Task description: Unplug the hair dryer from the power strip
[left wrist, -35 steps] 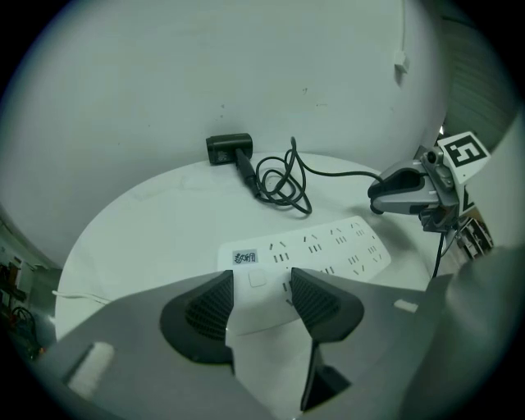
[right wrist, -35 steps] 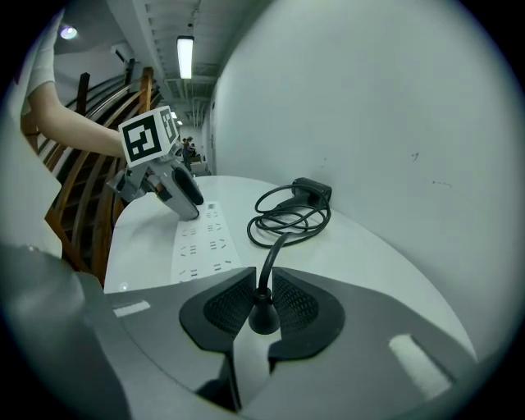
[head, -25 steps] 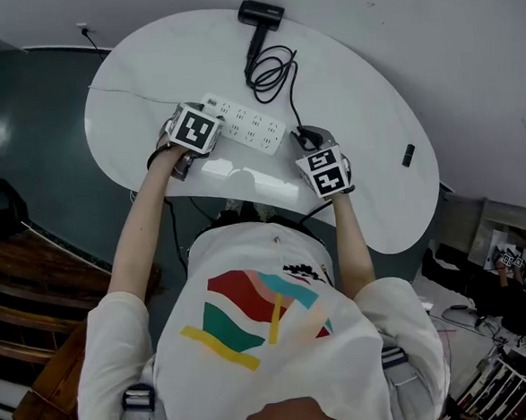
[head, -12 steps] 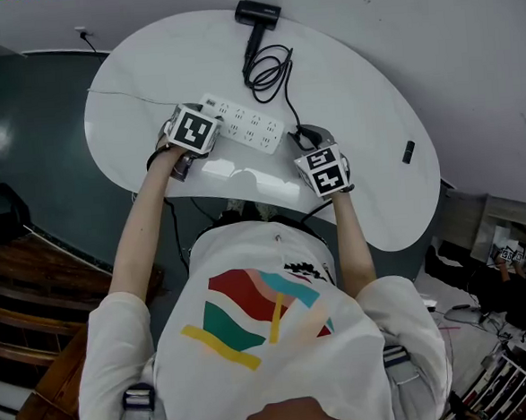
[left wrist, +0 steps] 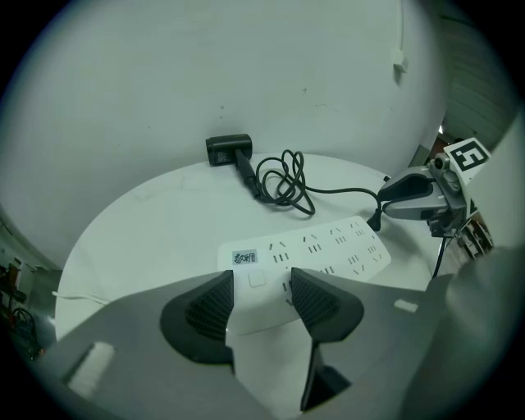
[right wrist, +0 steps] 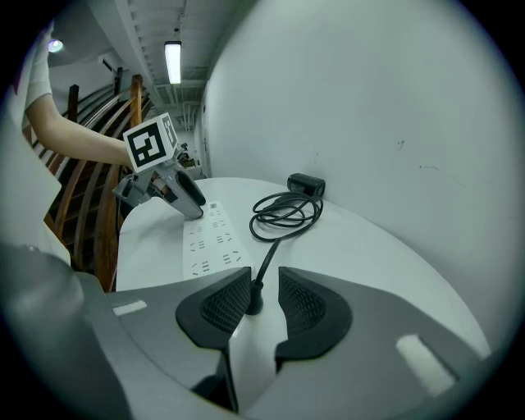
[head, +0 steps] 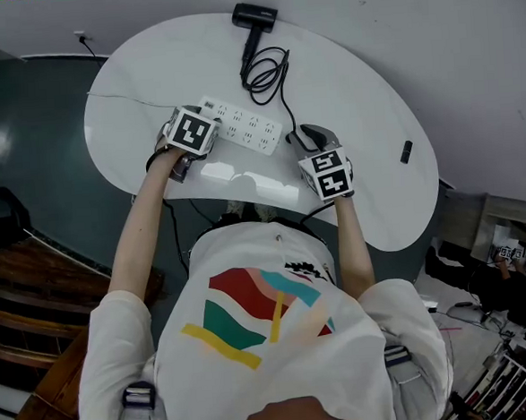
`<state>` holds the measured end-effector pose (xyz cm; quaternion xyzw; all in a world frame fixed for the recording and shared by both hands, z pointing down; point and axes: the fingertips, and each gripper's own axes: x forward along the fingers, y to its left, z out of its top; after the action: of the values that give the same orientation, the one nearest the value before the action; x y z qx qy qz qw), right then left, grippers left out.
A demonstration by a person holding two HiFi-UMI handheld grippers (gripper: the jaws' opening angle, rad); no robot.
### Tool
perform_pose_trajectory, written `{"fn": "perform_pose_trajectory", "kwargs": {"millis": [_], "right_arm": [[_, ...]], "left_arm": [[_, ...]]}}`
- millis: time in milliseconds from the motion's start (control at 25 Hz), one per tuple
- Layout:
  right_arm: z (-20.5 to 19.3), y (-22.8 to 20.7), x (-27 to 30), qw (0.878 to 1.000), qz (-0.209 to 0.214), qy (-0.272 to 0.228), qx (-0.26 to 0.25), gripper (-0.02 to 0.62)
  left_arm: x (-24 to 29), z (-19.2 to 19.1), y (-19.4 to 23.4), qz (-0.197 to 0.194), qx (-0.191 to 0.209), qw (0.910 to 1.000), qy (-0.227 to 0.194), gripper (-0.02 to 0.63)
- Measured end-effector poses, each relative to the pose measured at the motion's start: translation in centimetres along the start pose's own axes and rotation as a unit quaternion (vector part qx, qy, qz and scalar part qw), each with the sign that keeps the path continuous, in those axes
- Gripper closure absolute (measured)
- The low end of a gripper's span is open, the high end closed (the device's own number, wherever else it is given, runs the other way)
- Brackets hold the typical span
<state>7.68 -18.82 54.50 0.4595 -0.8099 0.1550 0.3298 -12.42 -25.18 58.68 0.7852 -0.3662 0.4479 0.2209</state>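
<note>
Unplugging looked done: my right gripper (right wrist: 264, 285) had just been opening its jaws, loosed off the plug (right wrist: 254, 300), while my left gripper (left wrist: 262, 283), jaws apart, sat over the power strip (left wrist: 328, 246).

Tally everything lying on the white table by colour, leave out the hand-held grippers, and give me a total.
Black: 2 (black hair dryer with coiled cord; small black rectangular object)
White: 1 (white rectangular power strip)
Total: 3
</note>
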Motion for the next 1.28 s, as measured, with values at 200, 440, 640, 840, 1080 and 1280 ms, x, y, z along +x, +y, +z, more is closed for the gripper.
{"fn": "perform_pose_trajectory", "kwargs": {"millis": [200,440,640,840,1080,1280], "right_arm": [[2.1,-0.4,-2.3,0.998,-0.015,-0.047,0.029,0.478],[5.7,-1.2,-4.8,0.995,-0.038,-0.089,0.002,0.498],[10.5,-1.8,-7.4,0.985,-0.064,-0.159,0.002,0.547],[16.0,-2.0,-10.3,0.966,-0.093,-0.239,0.017,0.580],[20.9,-0.3,-14.4,0.937,-0.089,-0.334,0.045,0.580],[21.7,1.8,-15.6,0.933,-0.084,-0.349,0.027,0.581]], "left_arm": [[0.1,0.0,0.1,-0.009,0.012,0.9997,-0.020,0.388],[-2.5,2.4,0.1,0.039,0.042,0.9954,-0.077,0.505],[-8.6,7.5,0.7,0.066,-0.029,0.9728,-0.220,0.596],[-16.4,12.2,0.6,0.082,-0.087,0.9241,-0.363,0.606],[-25.4,14.3,-1.9,0.103,-0.109,0.8572,-0.493,0.606],[-28.5,14.3,-4.6,0.138,-0.070,0.8314,-0.534,0.606]]}}
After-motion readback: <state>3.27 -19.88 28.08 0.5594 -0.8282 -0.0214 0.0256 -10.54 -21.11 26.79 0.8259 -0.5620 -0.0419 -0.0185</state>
